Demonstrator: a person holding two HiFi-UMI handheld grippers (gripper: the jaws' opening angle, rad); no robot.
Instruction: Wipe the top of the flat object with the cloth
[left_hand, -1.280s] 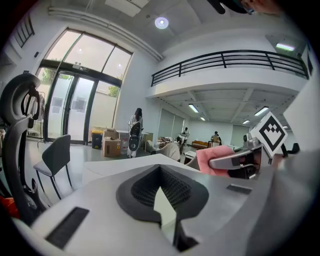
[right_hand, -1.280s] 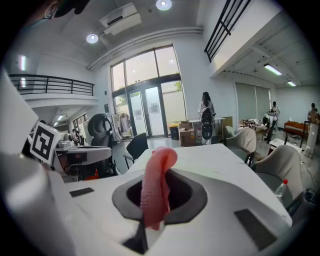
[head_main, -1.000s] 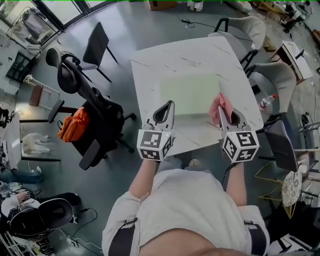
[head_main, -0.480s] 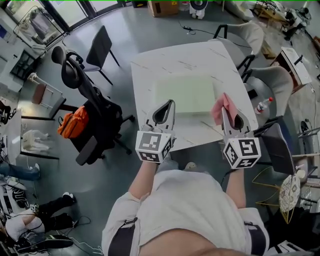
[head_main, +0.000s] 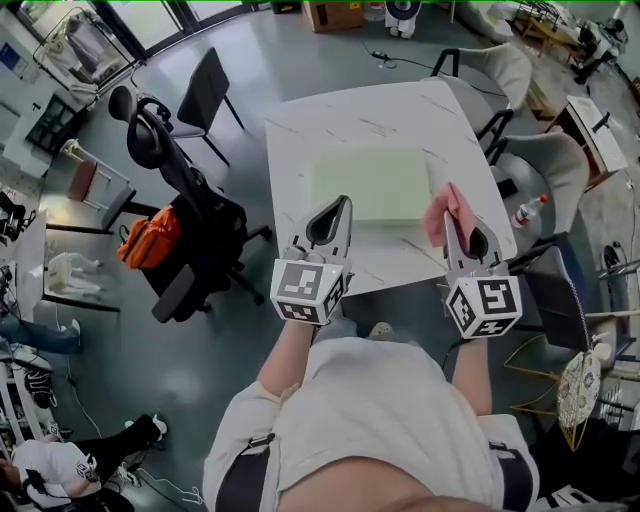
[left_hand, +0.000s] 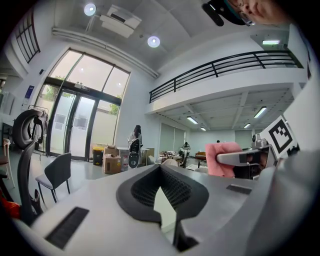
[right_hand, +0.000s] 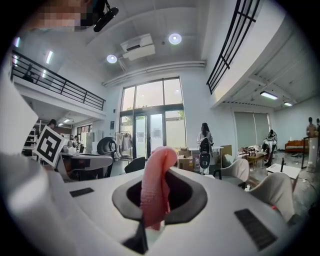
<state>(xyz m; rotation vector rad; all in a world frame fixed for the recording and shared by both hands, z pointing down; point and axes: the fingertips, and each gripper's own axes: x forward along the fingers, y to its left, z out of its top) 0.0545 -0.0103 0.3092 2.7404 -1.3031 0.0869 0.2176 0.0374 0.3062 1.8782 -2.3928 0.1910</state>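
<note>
right hand-held gripper (head_main: 451, 218) clamps pink cloth (head_main: 436, 214) | left hand-held gripper (head_main: 341, 206) closed — empty

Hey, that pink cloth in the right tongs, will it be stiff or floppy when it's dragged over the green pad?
Probably floppy: the pink cloth curls over at its top above where the right tongs pinch it. It looks light, since that narrow pinch holds all of it up. It will likely bunch rather than slide flat on the green pad.

Black chair (head_main: 205, 90), orange bag (head_main: 148, 237), bottle (head_main: 527, 211), cardboard box (head_main: 333, 14).
</note>
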